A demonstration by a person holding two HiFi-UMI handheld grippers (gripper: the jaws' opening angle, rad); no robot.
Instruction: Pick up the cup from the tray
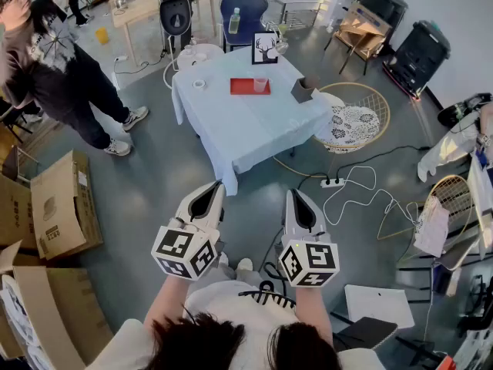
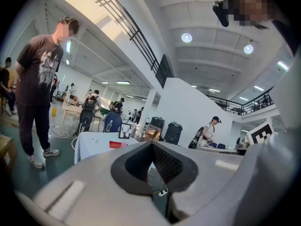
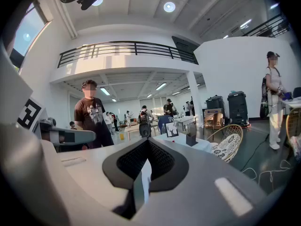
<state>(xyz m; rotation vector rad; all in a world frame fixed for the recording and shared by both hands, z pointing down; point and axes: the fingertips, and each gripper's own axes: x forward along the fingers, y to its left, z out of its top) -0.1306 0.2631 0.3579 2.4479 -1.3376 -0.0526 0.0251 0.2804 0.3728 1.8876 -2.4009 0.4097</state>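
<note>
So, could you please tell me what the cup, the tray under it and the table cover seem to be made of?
Cup: probably thin translucent plastic, as it looks pale and lets the tray's red show through, though it is too small to be sure.
Tray: flat, red and matte, likely plastic.
Table cover: white cloth that hangs in soft folds over the edges.

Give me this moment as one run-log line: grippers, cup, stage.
stage: standing back from table | left gripper: shut, empty | right gripper: shut, empty | cup: upright on red tray, untouched
</note>
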